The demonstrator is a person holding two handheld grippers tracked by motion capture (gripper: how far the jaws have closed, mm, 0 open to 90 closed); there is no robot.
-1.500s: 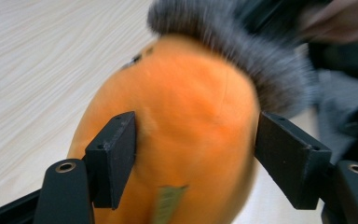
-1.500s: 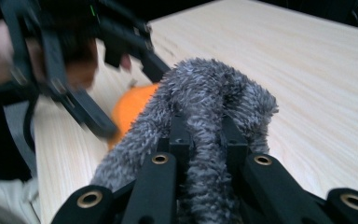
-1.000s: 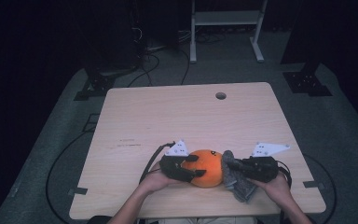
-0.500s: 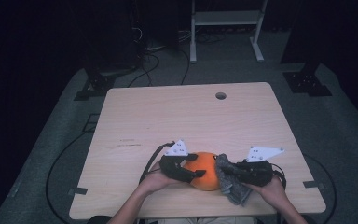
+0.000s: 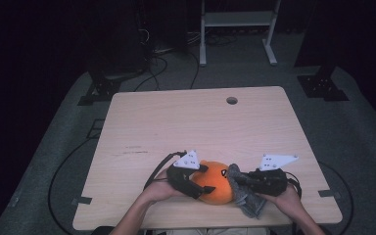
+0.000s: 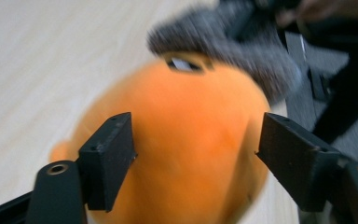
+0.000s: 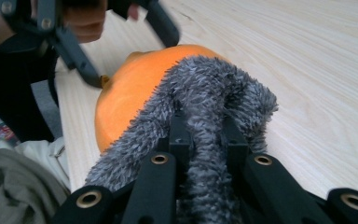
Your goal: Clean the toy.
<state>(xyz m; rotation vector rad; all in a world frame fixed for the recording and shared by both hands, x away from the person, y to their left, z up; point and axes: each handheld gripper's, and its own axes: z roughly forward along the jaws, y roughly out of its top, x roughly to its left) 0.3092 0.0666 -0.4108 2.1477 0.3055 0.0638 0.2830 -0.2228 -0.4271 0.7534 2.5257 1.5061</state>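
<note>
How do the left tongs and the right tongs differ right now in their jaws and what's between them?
The left tongs stand open, having just been opening, their jaws either side of the orange plush ball; the right tongs are clamped shut on the grey fuzzy cloth. The ball is smooth, round and orange; the cloth is shaggy, grey and draped against it. Both tongs meet at the table's near edge.

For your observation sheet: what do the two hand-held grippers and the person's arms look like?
Both the left gripper and the right gripper are black, each with two blocky jaws, brass-coloured rivets and a pale grey three-cornered plate on top. A black cable trails from the left one. The forearms are bare, with no sleeves showing.
</note>
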